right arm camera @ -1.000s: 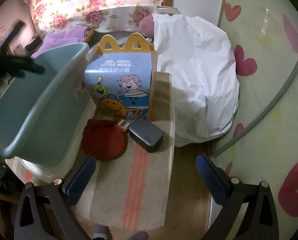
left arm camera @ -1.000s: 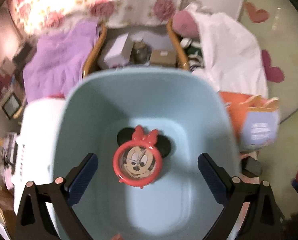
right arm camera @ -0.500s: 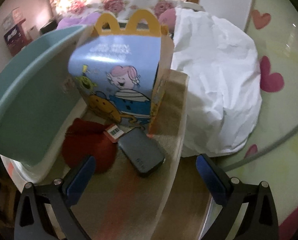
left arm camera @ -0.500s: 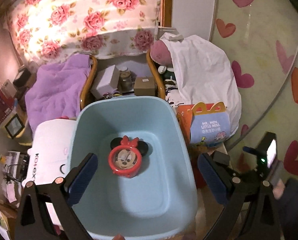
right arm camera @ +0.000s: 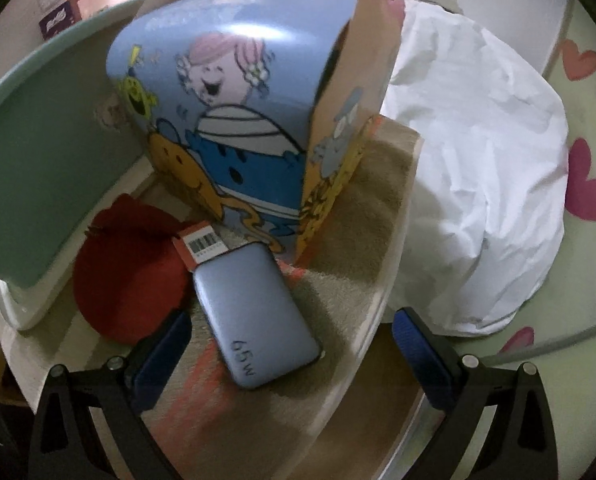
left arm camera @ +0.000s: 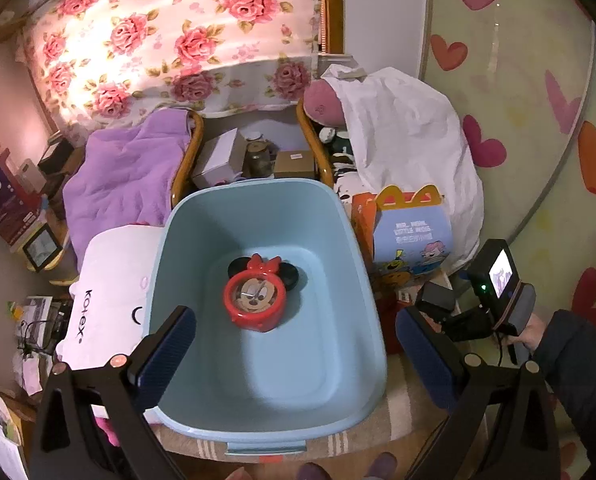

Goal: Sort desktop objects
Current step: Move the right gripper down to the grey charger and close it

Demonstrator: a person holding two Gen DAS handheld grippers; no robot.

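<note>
A red mouse-eared alarm clock (left arm camera: 257,298) lies on the floor of the light blue tub (left arm camera: 362,280). My left gripper (left arm camera: 295,354) hangs open well above the tub, holding nothing. In the right wrist view a grey-blue power bank (right arm camera: 255,316) marked 65W lies flat on the striped mat (right arm camera: 346,240), just ahead of my open right gripper (right arm camera: 289,354). A red pouch (right arm camera: 127,276) with a barcode tag (right arm camera: 199,244) touches its left side. Behind them stands a cartoon-printed meal box (right arm camera: 241,120), which also shows as the meal box (left arm camera: 412,236) right of the tub. The right gripper's body (left arm camera: 494,296) and a hand holding it show there too.
A white tissue pack (left arm camera: 109,292) lies left of the tub. A white cloth heap (right arm camera: 478,168) sits right of the mat. Purple blanket (left arm camera: 125,176), boxes (left arm camera: 217,158) and a jar stand beyond the tub. The mat's edge runs close by the right gripper.
My left gripper has risen away from the tub, leaving the clock inside. My right gripper has moved down and closer to the power bank, which now looms large.
</note>
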